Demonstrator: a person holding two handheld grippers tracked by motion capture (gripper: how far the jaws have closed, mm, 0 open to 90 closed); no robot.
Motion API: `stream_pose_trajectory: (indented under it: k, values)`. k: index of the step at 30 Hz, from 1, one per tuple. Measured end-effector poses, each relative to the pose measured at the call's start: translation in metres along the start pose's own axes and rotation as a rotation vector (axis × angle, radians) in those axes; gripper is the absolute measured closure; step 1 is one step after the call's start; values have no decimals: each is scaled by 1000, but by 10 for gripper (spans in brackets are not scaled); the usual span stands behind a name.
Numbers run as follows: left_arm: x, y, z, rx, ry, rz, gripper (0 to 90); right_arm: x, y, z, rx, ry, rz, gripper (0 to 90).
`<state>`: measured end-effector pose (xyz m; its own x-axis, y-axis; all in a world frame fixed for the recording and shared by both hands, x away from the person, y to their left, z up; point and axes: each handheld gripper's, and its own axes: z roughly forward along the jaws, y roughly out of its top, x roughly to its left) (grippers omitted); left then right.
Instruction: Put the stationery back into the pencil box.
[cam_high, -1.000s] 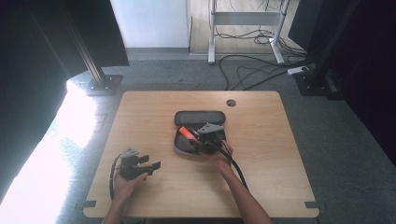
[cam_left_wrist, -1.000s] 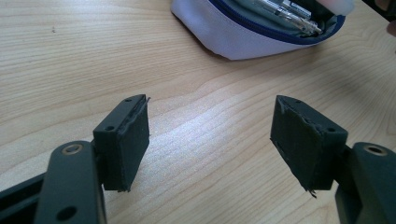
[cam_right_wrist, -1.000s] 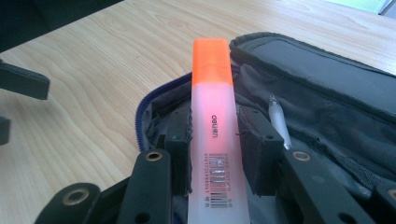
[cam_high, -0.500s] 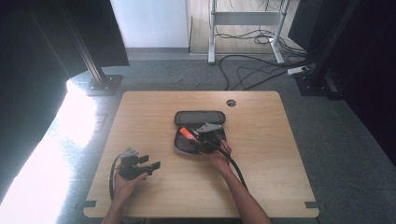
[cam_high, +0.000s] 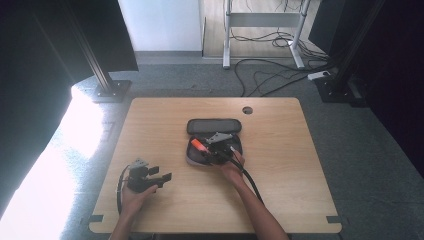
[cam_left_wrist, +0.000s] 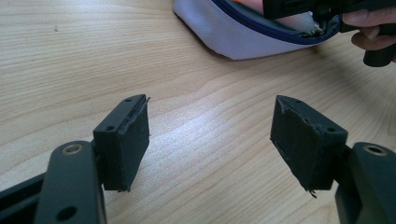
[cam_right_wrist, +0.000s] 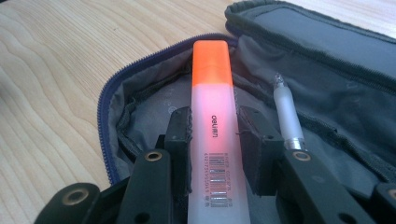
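Here, highlighter: light, stiff, smooth plastic, likely slippery; inside the open pencil case, best taken mid-barrel.
Right gripper: jaws pressed on its barrel.
Pen: beside it.
Left gripper: wide apart, empty, over the table.

I'm looking down on a lab or test room: a bare light-wood desk on grey carpet, black aluminium frame posts bolted to floor plates, loose black cables and a white power strip.
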<state>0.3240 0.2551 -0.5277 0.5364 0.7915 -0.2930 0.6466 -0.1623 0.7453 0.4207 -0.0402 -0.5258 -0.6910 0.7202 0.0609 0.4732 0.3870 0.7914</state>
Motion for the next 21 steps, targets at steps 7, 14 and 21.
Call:
stream_pose_trajectory:
  k: [7,14,21]
  values:
    - [-1,0,1,4,0,0,286,1,-1,4,22,-7,-10,653]
    - [0,0,0,2,1,-1,287,1,-2,5,32,-8,-6,642]
    - [0,0,0,1,1,-1,286,2,0,2,13,-4,-2,569]
